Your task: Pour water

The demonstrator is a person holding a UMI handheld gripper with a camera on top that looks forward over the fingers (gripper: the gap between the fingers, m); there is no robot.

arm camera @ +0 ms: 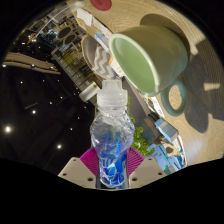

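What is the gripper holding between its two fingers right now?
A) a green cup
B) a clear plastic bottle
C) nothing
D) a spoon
B: the clear plastic bottle sits clamped between the gripper pads, its mouth tipped toward the green cup beyond.

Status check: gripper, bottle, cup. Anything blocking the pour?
Gripper shut on water bottle. Bottle tilted, capless mouth at rim of green cup. Nothing between mouth and cup.

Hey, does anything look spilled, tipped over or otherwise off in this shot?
Nothing looks spilled. The clear water bottle is held between the gripper fingers with its white cap still on, though its mouth points at the green cup beyond, which odd for pouring.
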